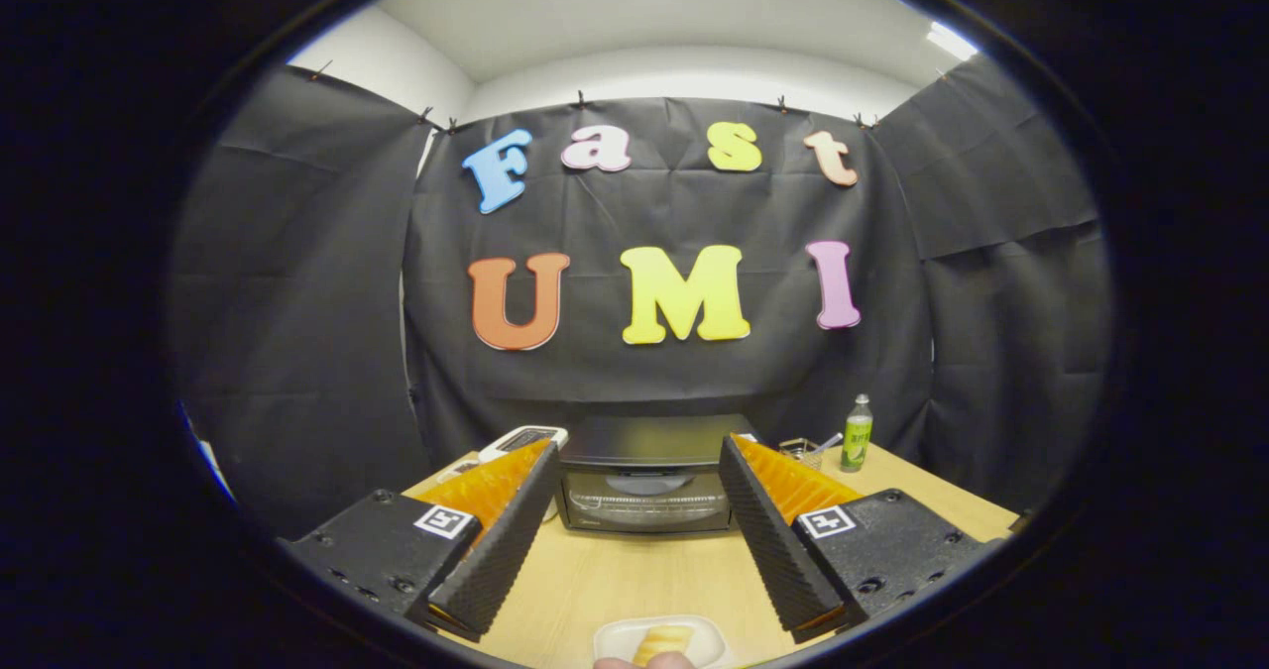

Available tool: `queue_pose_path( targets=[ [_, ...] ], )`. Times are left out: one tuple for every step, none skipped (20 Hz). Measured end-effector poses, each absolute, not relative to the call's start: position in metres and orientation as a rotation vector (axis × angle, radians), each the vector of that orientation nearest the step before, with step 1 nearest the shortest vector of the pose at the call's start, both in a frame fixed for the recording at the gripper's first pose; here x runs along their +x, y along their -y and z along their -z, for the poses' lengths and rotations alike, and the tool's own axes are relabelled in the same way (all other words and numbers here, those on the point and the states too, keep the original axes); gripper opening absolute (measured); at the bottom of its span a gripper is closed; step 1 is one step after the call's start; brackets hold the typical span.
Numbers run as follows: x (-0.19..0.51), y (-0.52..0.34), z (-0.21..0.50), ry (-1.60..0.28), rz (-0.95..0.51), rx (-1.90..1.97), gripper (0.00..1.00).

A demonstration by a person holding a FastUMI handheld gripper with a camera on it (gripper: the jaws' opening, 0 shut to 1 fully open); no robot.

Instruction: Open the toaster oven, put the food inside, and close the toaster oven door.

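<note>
I'm holding the gripper (639,451) spread wide and empty, its fingers framing the toaster oven (646,481), which is sitting door-shut straight ahead, long side across my approach; the food (662,641) is waiting below, nearer me, on its white dish (617,639).

The gripper (639,451) is held above a wooden table (605,580) with its fingers spread wide apart and nothing between them. Beyond the fingertips a toaster oven (644,476) is seen with its glass door closed. Below the fingers, a white tray (620,637) holding a piece of food (662,639) is set on the table. A green bottle (857,434) is stood near the oven, on the right-hand finger's side
</note>
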State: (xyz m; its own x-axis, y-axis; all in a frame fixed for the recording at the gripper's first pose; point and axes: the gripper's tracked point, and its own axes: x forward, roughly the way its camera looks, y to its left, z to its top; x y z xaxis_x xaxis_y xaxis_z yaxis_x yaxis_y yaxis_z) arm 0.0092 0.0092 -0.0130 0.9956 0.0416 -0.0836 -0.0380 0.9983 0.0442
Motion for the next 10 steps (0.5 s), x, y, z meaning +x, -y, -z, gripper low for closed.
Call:
queue_pose_path(
  targets=[
    [0.009, -0.008, 0.013, -0.085, -0.041, 0.048, 1.00],
    [0.008, -0.006, 0.012, -0.084, -0.038, 0.054, 1.00],
    [0.009, -0.004, 0.013, -0.082, -0.035, 0.061, 1.00],
    [0.009, -0.004, 0.013, -0.083, -0.037, 0.065, 1.00],
    [0.009, -0.005, 0.015, -0.092, -0.047, 0.065, 1.00],
    [0.010, -0.006, 0.017, -0.104, -0.060, 0.061, 1.00],
    [0.011, -0.004, 0.018, -0.108, -0.062, 0.058, 1.00],
    [0.012, 0.001, 0.017, -0.101, -0.061, 0.059, 1.00],
    [0.013, 0.006, 0.015, -0.093, -0.058, 0.065, 1.00],
    [0.016, 0.010, 0.014, -0.087, -0.057, 0.078, 1.00]
  ],
)
